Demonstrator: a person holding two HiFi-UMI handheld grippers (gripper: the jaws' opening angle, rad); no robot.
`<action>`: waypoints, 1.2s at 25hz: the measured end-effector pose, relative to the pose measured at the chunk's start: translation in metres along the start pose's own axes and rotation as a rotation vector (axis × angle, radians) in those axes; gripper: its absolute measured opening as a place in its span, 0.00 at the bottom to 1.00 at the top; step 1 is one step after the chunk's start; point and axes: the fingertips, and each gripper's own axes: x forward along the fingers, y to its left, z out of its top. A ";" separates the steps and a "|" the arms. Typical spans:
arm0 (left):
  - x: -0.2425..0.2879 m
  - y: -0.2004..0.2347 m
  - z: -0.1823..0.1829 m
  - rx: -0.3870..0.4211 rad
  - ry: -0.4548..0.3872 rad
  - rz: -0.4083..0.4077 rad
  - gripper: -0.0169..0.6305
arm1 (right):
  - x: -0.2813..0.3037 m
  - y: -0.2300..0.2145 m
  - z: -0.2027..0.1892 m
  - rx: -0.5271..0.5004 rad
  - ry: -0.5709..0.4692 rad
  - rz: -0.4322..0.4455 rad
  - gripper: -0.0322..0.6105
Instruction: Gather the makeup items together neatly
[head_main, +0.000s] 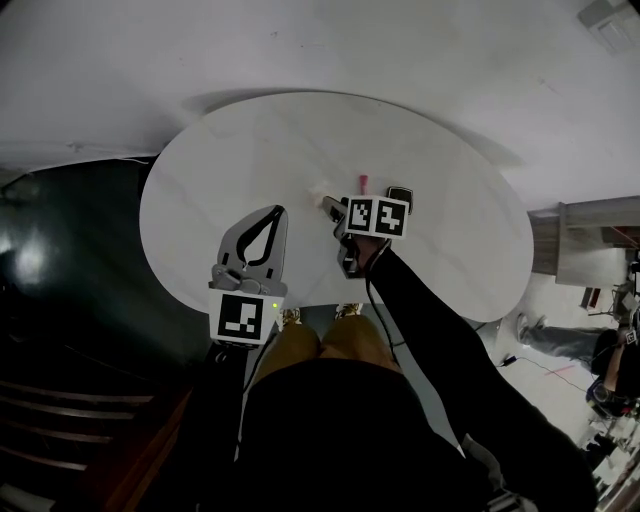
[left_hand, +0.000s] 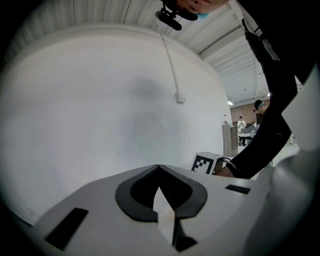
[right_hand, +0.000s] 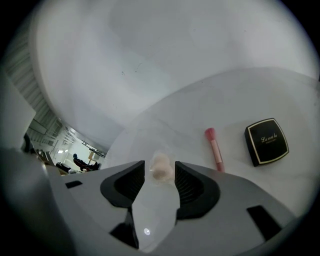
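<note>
Pale puff (right_hand: 161, 167) between jaws, right gripper view

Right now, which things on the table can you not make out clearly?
- Head view: pink stick too small to identify.
- Head view: black compact partly hidden behind the right gripper.
- Right gripper view: pale lump between the fingers blurred, kind unclear.
- Left gripper view: no makeup in frame.

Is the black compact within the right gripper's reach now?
Likely yes: the black compact lies uncovered past the pink tube, though a pale puff sits between the right gripper's open jaws.
</note>
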 end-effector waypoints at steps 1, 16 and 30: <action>0.000 -0.001 0.002 0.001 -0.003 -0.001 0.05 | -0.005 0.001 0.002 -0.010 -0.010 0.005 0.36; 0.014 -0.031 0.039 0.028 -0.039 0.048 0.05 | -0.090 0.006 0.051 -0.275 -0.243 0.084 0.36; 0.038 -0.090 0.081 0.042 -0.104 0.105 0.05 | -0.213 -0.006 0.097 -0.700 -0.580 0.006 0.36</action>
